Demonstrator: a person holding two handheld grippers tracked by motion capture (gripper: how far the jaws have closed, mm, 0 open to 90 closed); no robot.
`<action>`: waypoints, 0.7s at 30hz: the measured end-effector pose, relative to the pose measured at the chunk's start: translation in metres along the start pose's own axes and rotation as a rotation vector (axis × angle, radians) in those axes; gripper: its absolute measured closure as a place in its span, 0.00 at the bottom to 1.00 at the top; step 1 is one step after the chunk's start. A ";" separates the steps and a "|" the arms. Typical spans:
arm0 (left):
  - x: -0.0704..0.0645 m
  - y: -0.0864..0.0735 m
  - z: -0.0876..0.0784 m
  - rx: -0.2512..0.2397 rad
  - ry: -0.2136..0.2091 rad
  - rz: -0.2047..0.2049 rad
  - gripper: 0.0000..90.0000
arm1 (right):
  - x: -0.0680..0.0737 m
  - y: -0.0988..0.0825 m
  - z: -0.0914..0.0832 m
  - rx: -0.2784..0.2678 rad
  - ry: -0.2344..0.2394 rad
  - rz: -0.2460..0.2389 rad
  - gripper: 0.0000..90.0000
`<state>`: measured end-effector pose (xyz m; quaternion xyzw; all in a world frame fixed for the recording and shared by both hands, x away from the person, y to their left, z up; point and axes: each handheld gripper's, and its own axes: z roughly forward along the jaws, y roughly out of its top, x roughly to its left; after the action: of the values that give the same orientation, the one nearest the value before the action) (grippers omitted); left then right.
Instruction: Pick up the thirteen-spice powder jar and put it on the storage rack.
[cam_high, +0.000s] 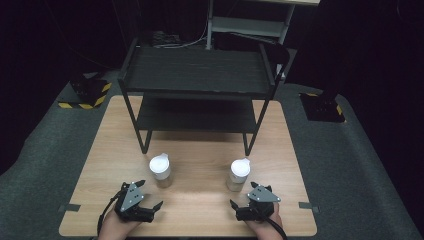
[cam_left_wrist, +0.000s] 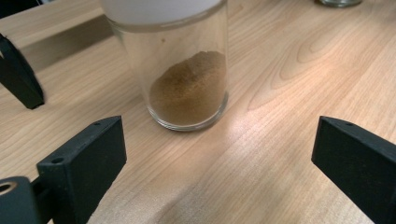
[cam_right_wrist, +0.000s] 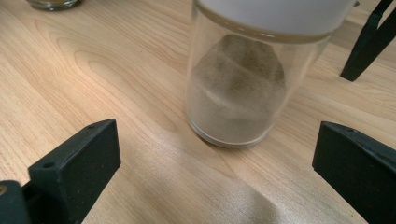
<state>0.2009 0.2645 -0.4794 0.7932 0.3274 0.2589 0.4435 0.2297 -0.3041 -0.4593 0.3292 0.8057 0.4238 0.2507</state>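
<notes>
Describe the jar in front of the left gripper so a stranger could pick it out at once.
Start at the black two-tier shelf on the wooden table. Two white-lidded glass jars stand in front of it; take the jar with brown powder, ahead of the left gripper. The other jar holds pale grey powder.

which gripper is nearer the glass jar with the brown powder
Left. The left gripper sits just in front of the white-lidded glass jar of brown powder, jaws open; the right gripper is farther right.

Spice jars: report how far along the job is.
Nothing looks done: both jars stand on the table, in front of the shelf. The left gripper faces the brown-spice jar and the right gripper the grey-spice jar, jaws open. Grasping and moving remain.
</notes>
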 end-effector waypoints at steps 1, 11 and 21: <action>0.001 0.001 0.000 0.005 -0.005 -0.002 0.04 | -0.001 -0.001 0.000 -0.005 -0.005 0.009 0.00; 0.002 -0.003 -0.002 -0.012 -0.006 -0.017 0.03 | -0.006 -0.002 0.000 -0.007 -0.001 0.029 0.00; 0.006 -0.008 -0.004 -0.037 -0.008 -0.065 0.03 | -0.005 -0.002 0.000 -0.011 -0.012 0.033 0.00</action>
<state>0.2004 0.2741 -0.4835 0.7748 0.3464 0.2469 0.4676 0.2317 -0.3087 -0.4605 0.3436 0.7963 0.4304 0.2504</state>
